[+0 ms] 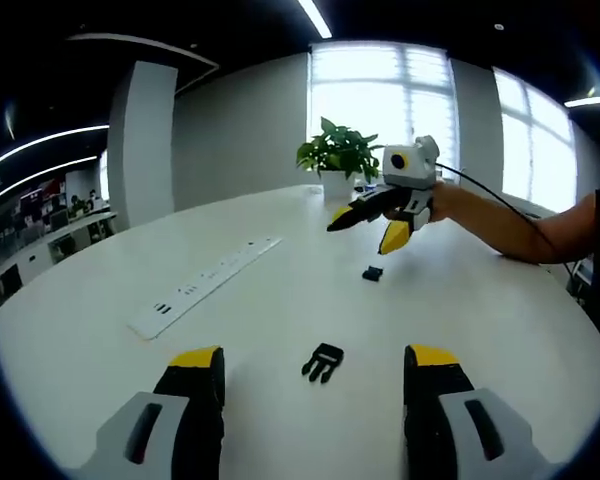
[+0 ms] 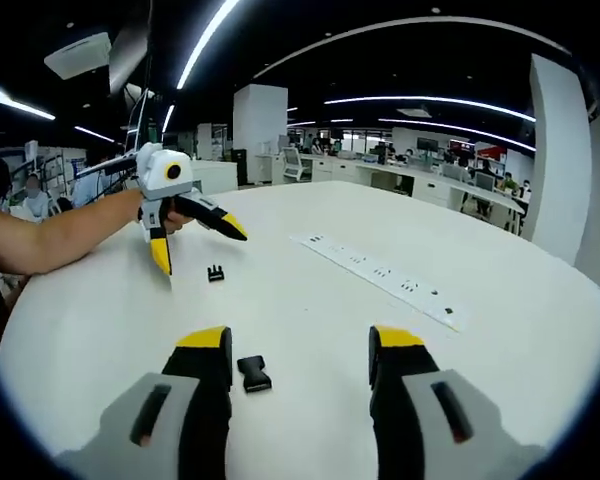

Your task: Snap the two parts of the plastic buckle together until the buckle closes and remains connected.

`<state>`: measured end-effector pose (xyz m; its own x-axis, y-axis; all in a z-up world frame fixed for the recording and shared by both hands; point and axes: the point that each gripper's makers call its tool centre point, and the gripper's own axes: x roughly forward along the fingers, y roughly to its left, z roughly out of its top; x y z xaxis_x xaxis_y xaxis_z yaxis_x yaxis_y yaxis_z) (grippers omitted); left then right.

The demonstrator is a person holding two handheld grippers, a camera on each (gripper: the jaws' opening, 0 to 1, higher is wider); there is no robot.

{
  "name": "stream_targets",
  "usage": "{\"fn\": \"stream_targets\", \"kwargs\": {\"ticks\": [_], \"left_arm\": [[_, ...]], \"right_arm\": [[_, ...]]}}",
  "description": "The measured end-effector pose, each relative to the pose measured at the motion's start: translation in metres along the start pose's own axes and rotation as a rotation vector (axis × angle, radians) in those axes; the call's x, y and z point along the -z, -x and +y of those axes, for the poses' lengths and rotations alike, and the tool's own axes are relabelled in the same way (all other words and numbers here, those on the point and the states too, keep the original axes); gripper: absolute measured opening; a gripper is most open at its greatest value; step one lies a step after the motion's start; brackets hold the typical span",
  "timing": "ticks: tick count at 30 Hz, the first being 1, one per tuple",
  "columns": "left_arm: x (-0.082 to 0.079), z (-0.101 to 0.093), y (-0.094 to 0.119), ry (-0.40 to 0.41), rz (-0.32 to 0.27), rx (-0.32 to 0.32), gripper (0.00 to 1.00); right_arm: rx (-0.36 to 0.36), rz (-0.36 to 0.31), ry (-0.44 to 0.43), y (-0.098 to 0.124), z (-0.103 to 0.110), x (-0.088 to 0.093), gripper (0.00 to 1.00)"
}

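Left tongs and right tongs both spread wide, hovering over a white tabletop; pronged buckle half and socket half lying well apart.

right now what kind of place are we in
Most likely an open-plan office: a large white round table with a built-in power strip, rows of desks with people under linear ceiling lights, and a potted plant by the window.
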<state>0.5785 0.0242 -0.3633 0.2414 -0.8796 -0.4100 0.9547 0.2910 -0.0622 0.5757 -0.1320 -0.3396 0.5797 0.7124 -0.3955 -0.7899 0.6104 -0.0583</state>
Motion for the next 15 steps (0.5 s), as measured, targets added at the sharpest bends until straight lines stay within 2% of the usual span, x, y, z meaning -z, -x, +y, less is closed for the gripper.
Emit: {"fn": "stream_targets", "kwargs": {"ticks": [7, 15], "left_arm": [[0.002, -0.005, -0.003, -0.038, 0.011, 0.013, 0.72], [0.008, -0.014, -0.009, -0.06, 0.037, 0.051, 0.66]], "right_arm": [[-0.053, 0.014, 0.006, -0.001, 0.009, 0.005, 0.56], [-0.141, 0.032, 0.012, -0.001, 0.027, 0.011, 0.49]]}}
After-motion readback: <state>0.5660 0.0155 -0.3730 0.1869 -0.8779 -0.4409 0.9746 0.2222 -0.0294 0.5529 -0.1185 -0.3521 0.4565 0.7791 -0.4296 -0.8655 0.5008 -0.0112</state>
